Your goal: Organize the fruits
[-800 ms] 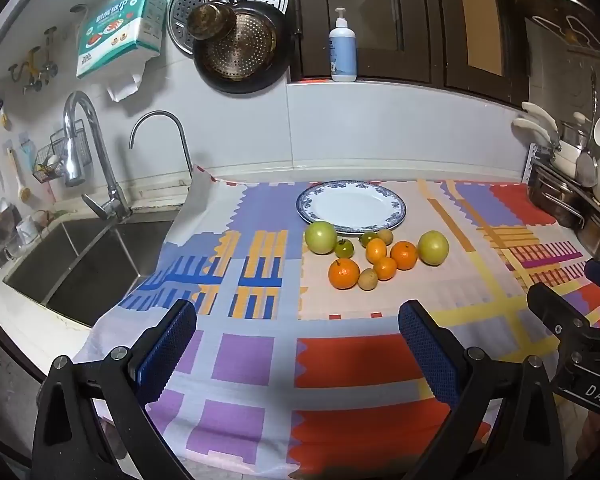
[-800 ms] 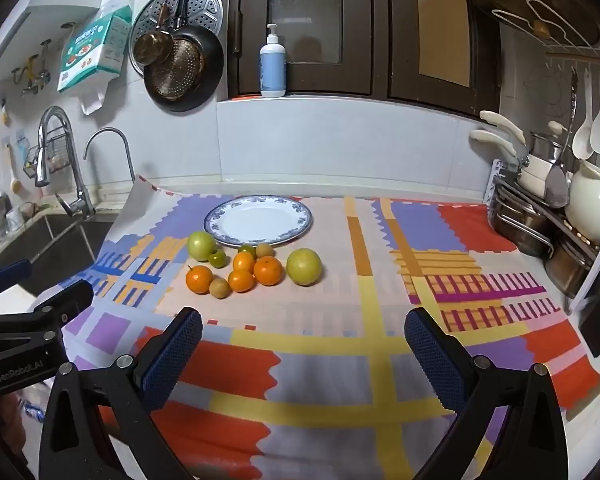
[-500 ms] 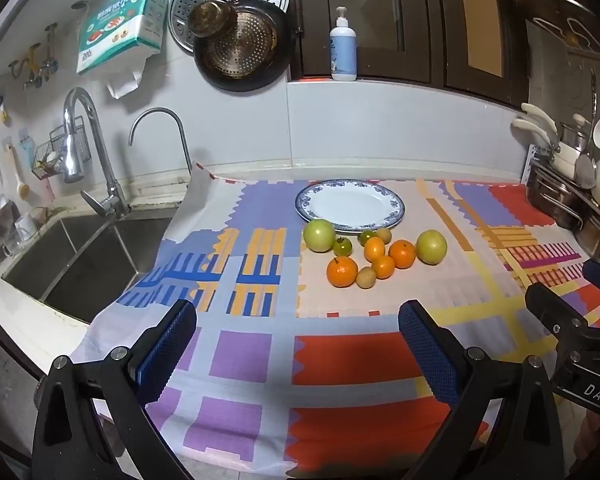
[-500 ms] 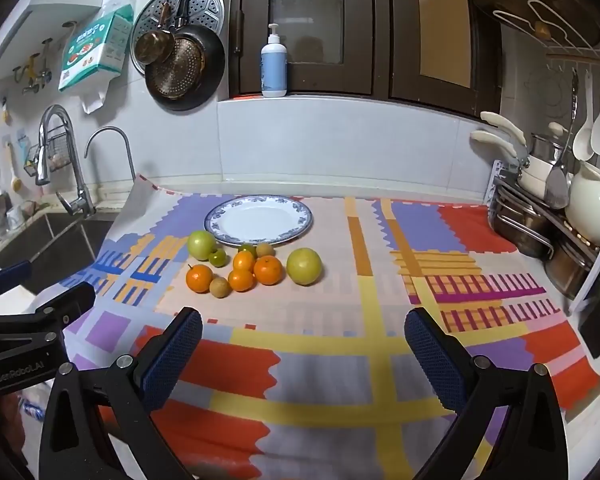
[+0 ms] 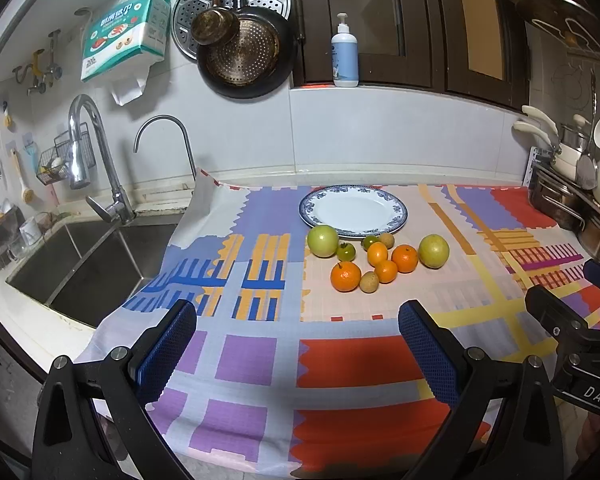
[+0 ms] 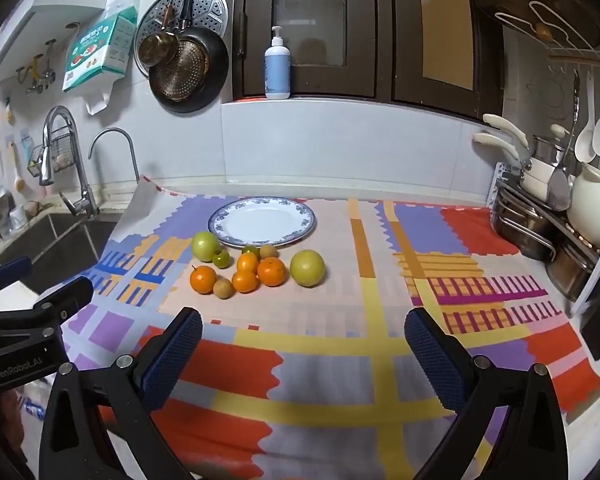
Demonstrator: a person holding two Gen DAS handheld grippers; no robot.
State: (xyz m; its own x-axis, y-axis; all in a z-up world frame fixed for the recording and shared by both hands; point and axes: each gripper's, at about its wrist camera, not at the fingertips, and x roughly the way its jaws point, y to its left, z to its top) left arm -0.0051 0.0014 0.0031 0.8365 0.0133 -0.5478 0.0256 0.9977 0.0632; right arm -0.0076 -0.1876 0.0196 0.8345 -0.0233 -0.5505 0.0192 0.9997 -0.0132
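Well back from the fruits (image 5: 374,258), the left tool (image 5: 298,334) and right tool (image 6: 302,340) both hang released above the patterned cloth (image 6: 320,360) on the bench. Fruits cluster just beside the white plate (image 6: 262,222), none on it.

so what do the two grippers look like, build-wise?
Both alike: black angular frames with silver screws. The left gripper and right gripper each carry fingers faced with blue textured pads. White lettering: "GenRoboAI" on the left body, "DAS" visible on the right. No cables or sleeves visible.
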